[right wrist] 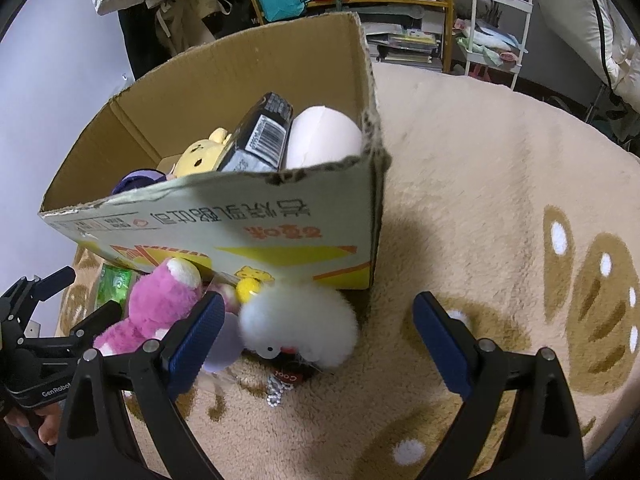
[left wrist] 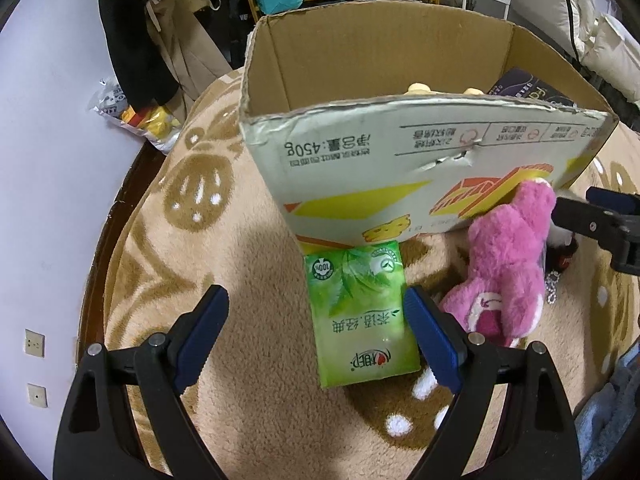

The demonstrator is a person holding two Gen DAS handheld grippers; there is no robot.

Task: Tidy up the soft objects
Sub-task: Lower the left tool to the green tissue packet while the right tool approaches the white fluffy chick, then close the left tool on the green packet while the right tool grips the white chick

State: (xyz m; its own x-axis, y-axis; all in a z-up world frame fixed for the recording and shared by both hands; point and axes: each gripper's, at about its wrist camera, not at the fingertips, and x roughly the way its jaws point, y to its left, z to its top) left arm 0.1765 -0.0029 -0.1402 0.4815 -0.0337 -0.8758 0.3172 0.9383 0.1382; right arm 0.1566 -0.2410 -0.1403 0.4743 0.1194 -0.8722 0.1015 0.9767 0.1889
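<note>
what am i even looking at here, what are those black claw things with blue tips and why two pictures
Those claws are hand-held grippers: a person carries one in each hand, and a camera on each looks out along its two blue-padded fingers. So each picture is one gripper's own view.

The left gripper is open over a green tissue pack lying on the beige rug; its pads are not pressing it. The right gripper is open too and holds nothing. Below it lie a white fluffy toy and a pink plush toy.

Behind them stands a cardboard box, already holding a yellow plush and other things. The job is tidying the soft things, probably into that box.
</note>
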